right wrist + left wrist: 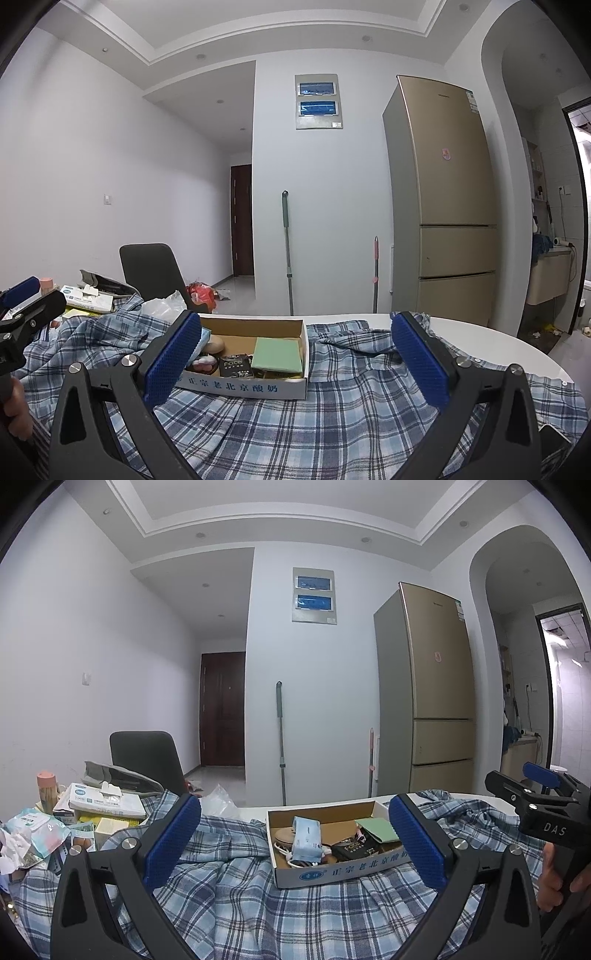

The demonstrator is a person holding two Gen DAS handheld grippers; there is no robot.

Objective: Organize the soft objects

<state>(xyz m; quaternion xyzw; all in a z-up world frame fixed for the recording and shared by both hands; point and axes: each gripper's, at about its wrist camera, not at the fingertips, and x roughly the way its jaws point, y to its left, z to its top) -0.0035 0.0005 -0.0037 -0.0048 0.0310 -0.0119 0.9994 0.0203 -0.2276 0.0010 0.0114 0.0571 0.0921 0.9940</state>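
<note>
While both tools hover level above the table, the left gripper [295, 842] has its blue-padded jaws spread wide with nothing between them, and the right gripper [297, 356] is spread just as wide and equally empty. In the left wrist view the right gripper shows at the far right edge, gripped by a hand [554, 878]; in the right wrist view the other hand [16, 413] appears at the lower left. A blue plaid shirt [240, 897] lies rumpled across the white table [498, 339], covering most of it. On the shirt sits an open cardboard box [332, 873] holding a blue packet [304, 840], a green pad [277, 354] and a dark packet [233, 365]. To the left lie a tissue pack [107, 801] and other packets in a heap, with a dark chair [147, 757] behind. Beyond stand a gold refrigerator [450, 184], a mop handle [287, 251] against the white wall, and a dark door [222, 709].
</note>
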